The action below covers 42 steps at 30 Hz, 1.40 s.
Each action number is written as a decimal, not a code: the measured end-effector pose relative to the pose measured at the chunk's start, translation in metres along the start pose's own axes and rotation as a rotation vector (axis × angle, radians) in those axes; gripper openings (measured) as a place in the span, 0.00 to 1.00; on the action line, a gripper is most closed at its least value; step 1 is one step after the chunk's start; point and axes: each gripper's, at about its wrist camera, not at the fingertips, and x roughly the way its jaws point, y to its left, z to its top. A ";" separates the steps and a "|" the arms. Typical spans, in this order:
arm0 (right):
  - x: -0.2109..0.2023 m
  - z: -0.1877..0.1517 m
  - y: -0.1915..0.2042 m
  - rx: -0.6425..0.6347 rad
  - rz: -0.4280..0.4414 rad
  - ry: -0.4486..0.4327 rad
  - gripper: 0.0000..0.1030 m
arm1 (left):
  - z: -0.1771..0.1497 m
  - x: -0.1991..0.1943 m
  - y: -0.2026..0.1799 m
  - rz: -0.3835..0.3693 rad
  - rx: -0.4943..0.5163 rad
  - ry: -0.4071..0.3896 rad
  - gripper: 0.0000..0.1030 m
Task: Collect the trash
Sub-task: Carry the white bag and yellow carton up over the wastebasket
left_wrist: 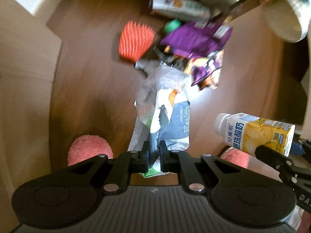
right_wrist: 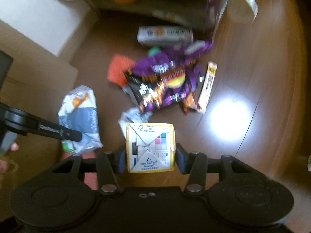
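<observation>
Left wrist view: my left gripper (left_wrist: pixel 155 151) is clamped on a crumpled plastic wrapper (left_wrist: pixel 167 114) dangling above the wooden floor (left_wrist: pixel 93 81), where purple snack bags (left_wrist: pixel 194 38) remain. Right wrist view: my right gripper (right_wrist: pixel 149 155) squeezes a yellow yogurt-drink carton (right_wrist: pixel 150 147) by its base. The thin wrapper may slip free if swung.

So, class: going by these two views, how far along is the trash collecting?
Nothing looks binned yet, as no bin is in view. In hand: the left claw is shut on the crumpled white wrapper, and the right claw grips the yellow carton. Left on the floor: the purple snack bag, white carton and orange mesh.
</observation>
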 end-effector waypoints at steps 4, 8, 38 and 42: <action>-0.068 0.018 0.010 0.012 0.014 -0.064 0.47 | 0.007 -0.066 -0.014 -0.022 0.000 -0.048 0.09; -0.134 0.038 0.018 0.017 0.017 -0.135 0.47 | 0.016 -0.139 -0.031 -0.038 0.008 -0.120 0.09; -0.482 0.222 0.023 -0.077 -0.110 -0.793 0.47 | 0.165 -0.520 -0.191 -0.090 0.196 -0.595 0.10; -0.480 0.255 0.016 -0.086 -0.136 -0.778 0.47 | 0.200 -0.522 -0.206 -0.058 0.204 -0.580 0.10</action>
